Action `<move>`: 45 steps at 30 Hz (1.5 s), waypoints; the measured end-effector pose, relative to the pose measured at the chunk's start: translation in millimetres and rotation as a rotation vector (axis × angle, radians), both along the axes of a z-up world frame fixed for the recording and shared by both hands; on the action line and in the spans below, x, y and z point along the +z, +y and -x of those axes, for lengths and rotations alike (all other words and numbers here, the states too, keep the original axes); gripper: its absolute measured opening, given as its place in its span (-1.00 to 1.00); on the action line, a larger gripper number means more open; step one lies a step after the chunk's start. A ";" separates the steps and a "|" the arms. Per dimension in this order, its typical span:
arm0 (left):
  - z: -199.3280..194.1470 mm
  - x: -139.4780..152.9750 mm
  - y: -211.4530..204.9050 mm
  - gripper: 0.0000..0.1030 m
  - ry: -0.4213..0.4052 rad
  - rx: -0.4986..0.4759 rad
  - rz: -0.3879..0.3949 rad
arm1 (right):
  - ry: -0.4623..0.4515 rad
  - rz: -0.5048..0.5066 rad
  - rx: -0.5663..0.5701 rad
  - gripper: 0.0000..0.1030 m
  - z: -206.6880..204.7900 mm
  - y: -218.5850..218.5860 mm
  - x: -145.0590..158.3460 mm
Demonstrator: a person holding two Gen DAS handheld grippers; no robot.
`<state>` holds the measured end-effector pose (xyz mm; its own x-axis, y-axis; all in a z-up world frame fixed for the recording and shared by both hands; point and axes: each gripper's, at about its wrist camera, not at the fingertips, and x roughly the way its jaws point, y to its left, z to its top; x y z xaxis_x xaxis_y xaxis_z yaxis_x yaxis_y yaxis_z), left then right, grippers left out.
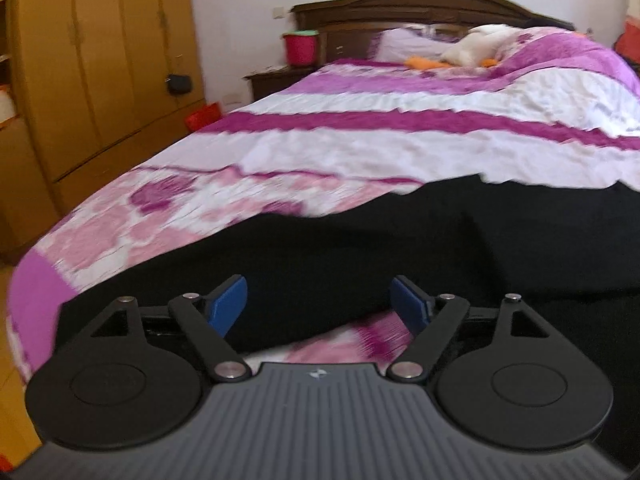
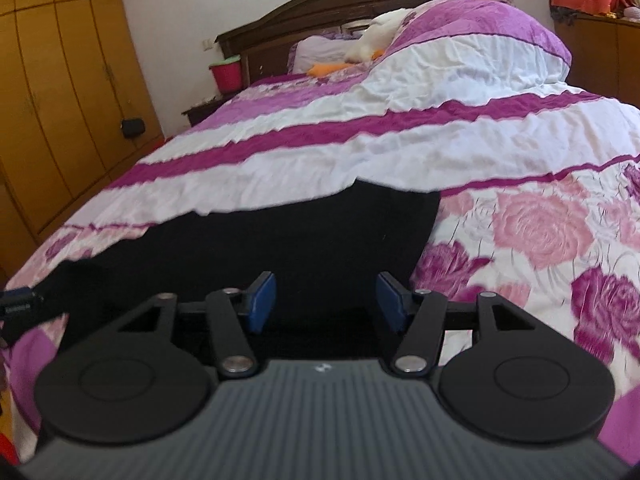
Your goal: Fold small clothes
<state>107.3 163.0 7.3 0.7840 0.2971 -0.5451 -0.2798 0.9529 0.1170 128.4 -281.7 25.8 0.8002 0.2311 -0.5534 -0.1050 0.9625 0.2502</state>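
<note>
left gripper (image 1: 318, 304) jaws spread, nothing between them, over near hem of black garment (image 1: 400, 248) | right gripper (image 2: 326, 300) likewise agape and empty, above same cloth (image 2: 300, 232) | garment lies flat on floral bedspread (image 2: 540, 232) at foot of bed | advice: pinch both near corners squarely, lift evenly, fold away | hem contact unclear, left view blurred

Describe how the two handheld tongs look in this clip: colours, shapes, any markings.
The left tongs and right tongs look identical: blue flat rectangular pads on black linkage arms with silver pivot pins, two black round discs either side, and a grey ribbed body bearing a small logo. No cables or sleeves show.
</note>
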 end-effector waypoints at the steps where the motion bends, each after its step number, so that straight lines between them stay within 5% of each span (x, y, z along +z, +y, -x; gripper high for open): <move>1: 4.0 -2.6 6.0 0.61 0.010 0.014 0.000 | 0.012 0.000 0.002 0.15 3.0 2.9 -3.6; 13: 17.1 -38.6 44.1 0.63 0.086 0.086 0.001 | 0.128 0.035 -0.024 0.14 10.7 21.7 -40.6; 17: 13.4 -51.4 51.4 0.90 0.076 0.099 -0.042 | 0.139 0.050 -0.034 0.12 9.6 23.3 -48.7; 22: 7.3 -61.5 73.8 0.99 0.044 0.156 -0.018 | 0.141 0.055 -0.042 0.12 8.8 24.3 -51.3; 28: -10.5 -63.6 84.2 0.99 0.025 0.169 -0.121 | 0.140 0.033 -0.069 0.12 7.4 24.3 -52.9; 31: -15.9 -64.6 99.3 0.98 0.013 0.191 -0.042 | 0.136 0.026 -0.080 0.12 7.4 24.7 -53.7; 34: -12.6 -63.1 108.1 0.68 -0.022 0.234 -0.002 | 0.134 0.023 -0.086 0.13 7.6 25.1 -53.6; 38: -5.7 -54.1 104.9 -0.38 -0.070 0.256 -0.019 | 0.139 0.018 -0.088 0.13 6.9 24.8 -52.3; 41: 3.4 -41.4 106.9 -0.68 -0.137 0.252 0.045 | 0.140 -0.003 -0.094 0.13 7.4 22.4 -50.9; 45: 14.9 -16.4 103.1 -0.75 -0.253 0.234 0.137 | 0.137 -0.036 -0.094 0.13 9.3 19.2 -49.2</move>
<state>92.4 266.0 -9.1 0.8185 0.4220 -0.3899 -0.4956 0.8619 -0.1075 119.1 -262.5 -23.4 0.7367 0.1804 -0.6517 0.0230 0.9565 0.2907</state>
